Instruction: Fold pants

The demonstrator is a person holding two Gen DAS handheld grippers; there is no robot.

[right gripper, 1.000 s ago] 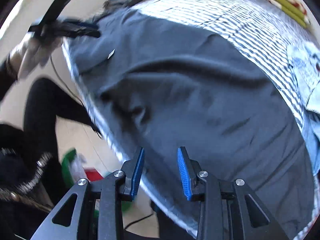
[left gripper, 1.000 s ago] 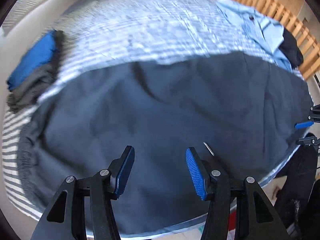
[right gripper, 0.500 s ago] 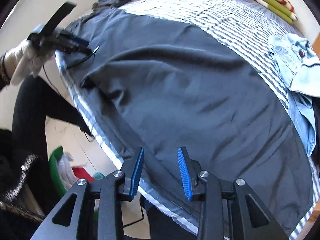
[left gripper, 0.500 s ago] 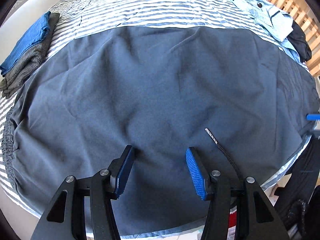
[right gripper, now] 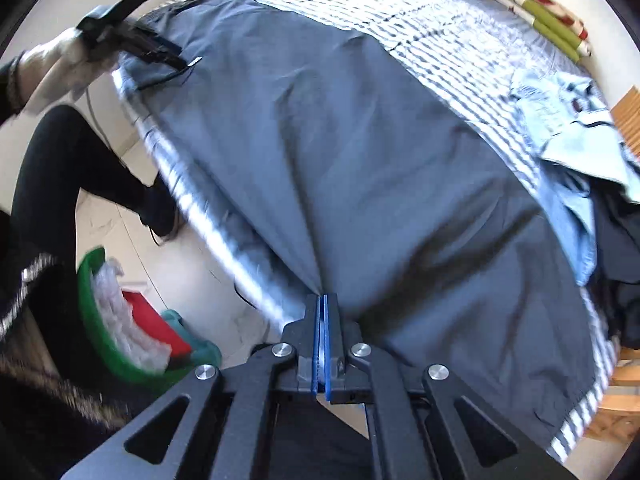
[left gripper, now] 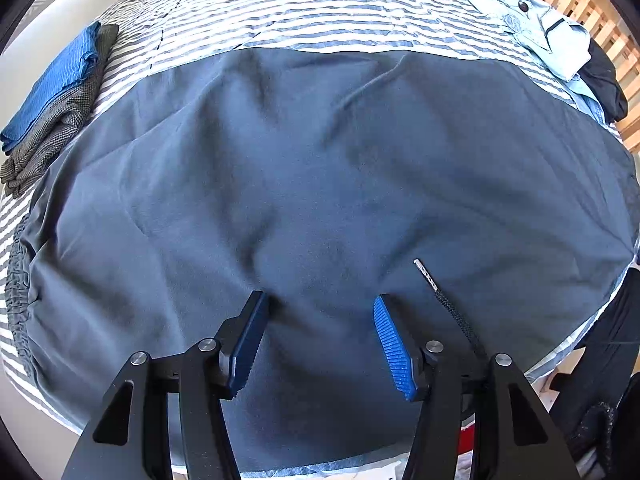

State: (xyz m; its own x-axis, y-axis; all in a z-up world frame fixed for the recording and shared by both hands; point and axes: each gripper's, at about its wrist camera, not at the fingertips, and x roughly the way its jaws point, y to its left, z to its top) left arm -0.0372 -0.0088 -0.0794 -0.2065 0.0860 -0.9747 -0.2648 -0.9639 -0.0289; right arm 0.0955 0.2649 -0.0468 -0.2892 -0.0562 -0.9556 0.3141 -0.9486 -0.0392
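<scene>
Since earlier, our right gripper [right gripper: 322,320] jaws clamped pants [right gripper: 360,152] near edge; left gripper [left gripper: 316,336] jaws apart above waist end, drawstring [left gripper: 444,300] beside.

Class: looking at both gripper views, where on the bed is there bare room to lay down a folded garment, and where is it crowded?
Free: the striped sheet beyond the grey pants, between the folded stack and the light-blue shirt. Crowded: the near half under the pants, and both far corners.
</scene>
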